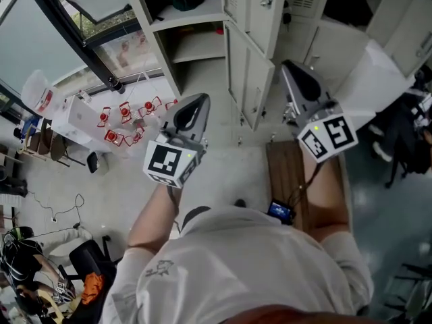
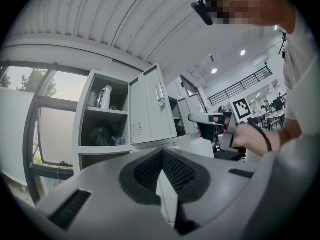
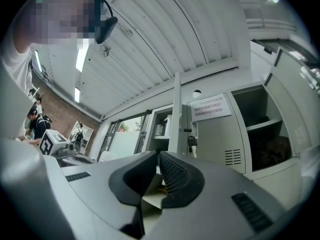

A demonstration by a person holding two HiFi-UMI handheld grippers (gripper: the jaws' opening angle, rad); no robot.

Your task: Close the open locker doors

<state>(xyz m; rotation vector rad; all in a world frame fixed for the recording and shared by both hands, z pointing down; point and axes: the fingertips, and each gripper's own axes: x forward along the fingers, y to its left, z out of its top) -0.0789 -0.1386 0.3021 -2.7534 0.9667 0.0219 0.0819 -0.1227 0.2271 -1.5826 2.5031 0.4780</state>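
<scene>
Currently nothing is held. The left gripper point(image 1: 200, 102) has its pads pressed together with nothing between them, and its own view point(image 2: 161, 153) shows the same. The right gripper point(image 1: 289, 67) has its jaws together too, nothing pinched point(image 3: 157, 155).

Key relation: the upper door point(image 1: 258, 9) sticks out from the bank toward the person and sits between the two grippers. Its hinge is far, at the right edge of the left locker point(image 1: 192, 19), and its free edge is near. The right gripper tip is just beside that free edge, on its right. The left gripper is further left and nearer the person, facing the opening. The right gripper view sees the upper door point(image 3: 176, 114) almost edge-on, so that gripper is roughly in the door's plane.

My read: closing needs a push on the right face, sweeping it left and far, so the right hand is better placed. The door's long axis is vertical; it's a tall, narrow panel.

The lower door point(image 1: 247, 86) under it looks swung out too.

Look: pale grey sheet metal with vent slits and a latch point(image 2: 160, 95) by the free edge. The shelves behind hold a bottle point(image 2: 105, 97) and dark clutter.

The right locker point(image 3: 257, 109) is also open, with its right door point(image 3: 299, 96) swung rightward. I'd say the whole task is still ahead.
</scene>
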